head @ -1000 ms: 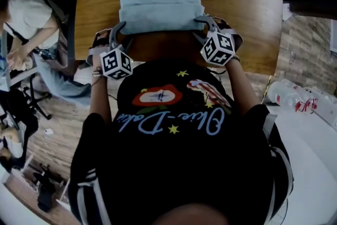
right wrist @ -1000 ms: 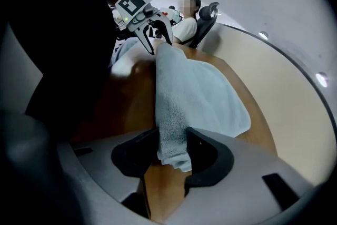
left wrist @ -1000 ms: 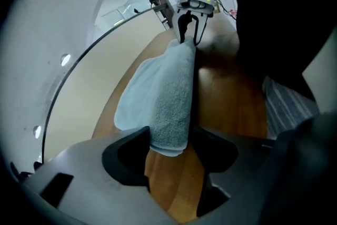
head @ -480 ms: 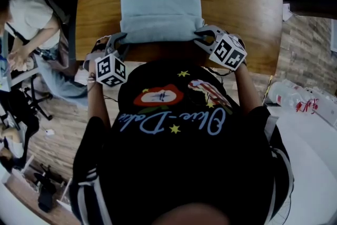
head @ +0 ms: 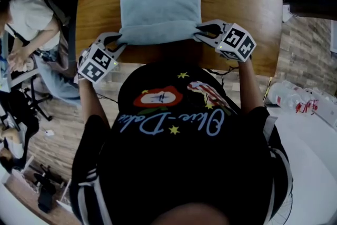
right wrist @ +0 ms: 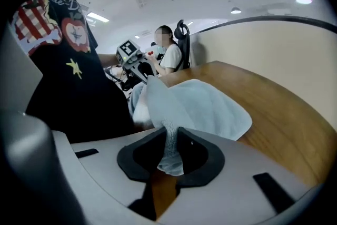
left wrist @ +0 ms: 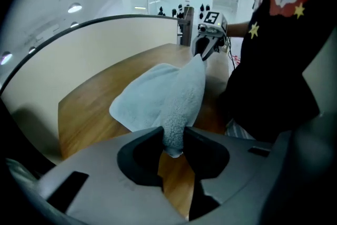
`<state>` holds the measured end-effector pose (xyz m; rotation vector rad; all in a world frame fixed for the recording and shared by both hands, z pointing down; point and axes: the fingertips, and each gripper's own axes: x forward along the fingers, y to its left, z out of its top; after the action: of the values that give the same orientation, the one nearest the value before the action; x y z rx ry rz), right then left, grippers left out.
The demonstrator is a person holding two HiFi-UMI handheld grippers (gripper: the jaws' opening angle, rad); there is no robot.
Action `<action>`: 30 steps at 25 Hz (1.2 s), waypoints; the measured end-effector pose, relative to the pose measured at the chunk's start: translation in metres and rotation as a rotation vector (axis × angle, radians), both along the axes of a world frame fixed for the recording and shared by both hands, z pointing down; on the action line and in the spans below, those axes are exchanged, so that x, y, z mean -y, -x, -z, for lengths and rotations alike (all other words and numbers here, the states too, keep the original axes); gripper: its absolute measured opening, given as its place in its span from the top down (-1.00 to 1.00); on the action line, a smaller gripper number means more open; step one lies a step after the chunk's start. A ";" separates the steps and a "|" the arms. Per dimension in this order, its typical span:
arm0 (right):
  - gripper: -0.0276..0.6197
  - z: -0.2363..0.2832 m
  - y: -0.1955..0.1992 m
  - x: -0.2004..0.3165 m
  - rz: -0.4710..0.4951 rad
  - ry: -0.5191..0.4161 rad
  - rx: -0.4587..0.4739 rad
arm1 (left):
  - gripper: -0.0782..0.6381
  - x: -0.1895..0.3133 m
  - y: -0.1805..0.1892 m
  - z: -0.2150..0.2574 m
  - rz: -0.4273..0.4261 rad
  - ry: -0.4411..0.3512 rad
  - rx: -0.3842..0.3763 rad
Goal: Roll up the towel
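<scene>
Barely begun. Found towel (head: 160, 13) on table (head: 237, 2), far part flat, near edge bunched and held up. Saw left gripper (head: 117, 42) and right gripper (head: 201, 34) with jaws just closed, each pinching a near corner. Judged almost all rolling yet to do. Spotted no containers there.

The right gripper (right wrist: 171, 139), jaws just closed, pinches a towel (right wrist: 210, 105) corner; the rest lies on the wooden table (right wrist: 287, 113).
</scene>
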<state>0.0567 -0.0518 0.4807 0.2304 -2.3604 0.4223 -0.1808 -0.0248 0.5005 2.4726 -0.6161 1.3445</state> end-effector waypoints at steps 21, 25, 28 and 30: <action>0.55 -0.039 0.010 0.093 -0.091 -0.379 -0.397 | 0.31 0.085 0.009 -0.037 0.176 -0.126 0.125; 0.46 -0.014 0.004 0.097 -0.190 -0.378 -0.290 | 0.15 0.094 0.025 -0.018 0.297 -0.171 0.035; 0.47 0.018 -0.007 0.097 -0.237 -0.464 -0.257 | 0.15 0.102 0.041 0.022 0.398 -0.277 -0.062; 0.47 0.028 -0.010 0.085 -0.172 -0.531 -0.297 | 0.15 0.093 0.040 0.038 0.332 -0.339 -0.019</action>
<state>0.0668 -0.1369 0.4525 0.6956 -2.1205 -0.1639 -0.2212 -0.1182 0.4630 2.4748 -1.2783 1.1636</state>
